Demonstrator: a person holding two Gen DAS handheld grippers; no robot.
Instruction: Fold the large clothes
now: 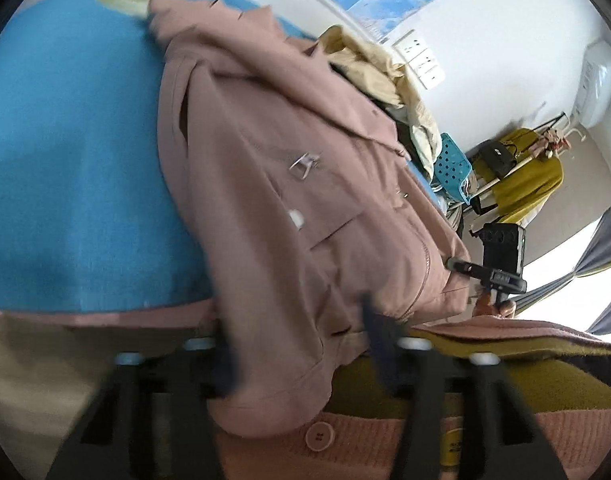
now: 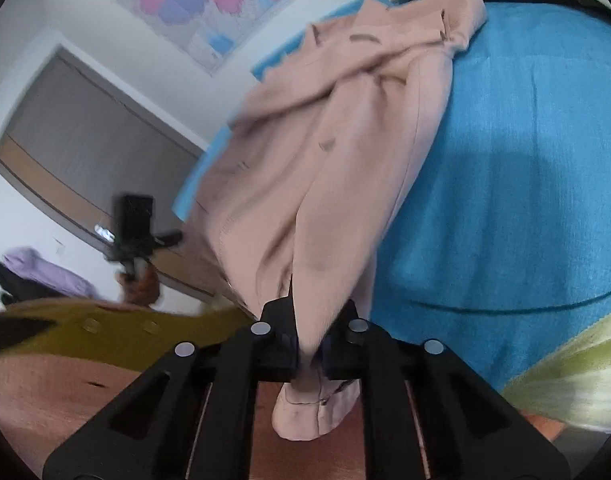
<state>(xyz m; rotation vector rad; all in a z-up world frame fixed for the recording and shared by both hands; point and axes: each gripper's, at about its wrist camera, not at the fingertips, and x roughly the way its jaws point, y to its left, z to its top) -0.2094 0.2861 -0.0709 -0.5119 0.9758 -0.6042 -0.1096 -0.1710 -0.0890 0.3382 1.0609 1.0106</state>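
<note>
A dusty pink coat point(image 1: 289, 168) lies spread over a blue blanket point(image 1: 73, 152), its near edge lifted toward me. In the left wrist view my left gripper point(image 1: 301, 340) is blurred, with a thick fold of the coat's hem bunched between its fingers. The right gripper point(image 1: 465, 268) shows at the right, pinching the coat's other corner. In the right wrist view my right gripper point(image 2: 311, 344) is shut tight on the pink coat point(image 2: 325, 152), and a wad of cloth hangs below the jaws. The left gripper point(image 2: 161, 238) is at the left, in a hand.
A heap of cream clothes point(image 1: 377, 68) and a teal perforated basket point(image 1: 453, 168) sit beyond the coat. A yellow garment point(image 1: 521, 176) hangs on a rack. The blue blanket point(image 2: 505, 200) spreads right; a grey door point(image 2: 85, 152) and a lilac garment point(image 2: 49, 272) are left.
</note>
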